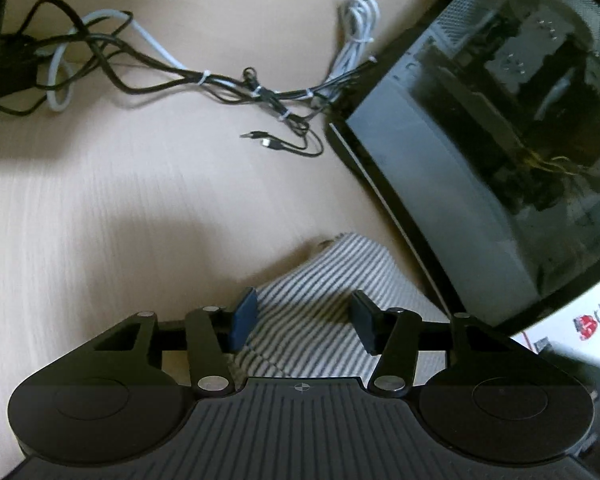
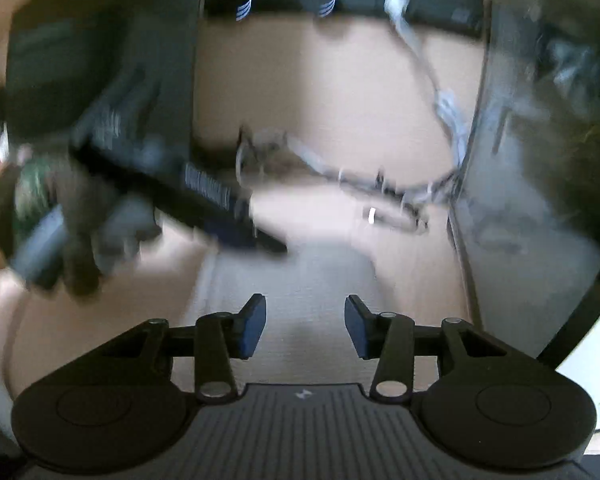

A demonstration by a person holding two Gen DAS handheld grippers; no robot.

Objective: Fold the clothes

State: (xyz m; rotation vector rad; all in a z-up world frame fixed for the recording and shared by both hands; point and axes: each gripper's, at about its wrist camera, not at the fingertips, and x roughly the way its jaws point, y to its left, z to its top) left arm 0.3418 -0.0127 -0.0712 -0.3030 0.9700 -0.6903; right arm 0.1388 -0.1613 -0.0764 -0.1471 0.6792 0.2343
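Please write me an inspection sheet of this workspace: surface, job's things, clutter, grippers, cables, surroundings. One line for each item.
Surface: light wood-grain table, mostly bare.
Job's things: striped cloth lying flat under both grippers.
Clutter: white box with red print at the right edge.
Grippers: left gripper open above the cloth; right gripper open above it; neither pinches it.
Cables: black and white cable bundle running to the computer case.
Surroundings: glass-sided computer case on the right; the right view is blurred.
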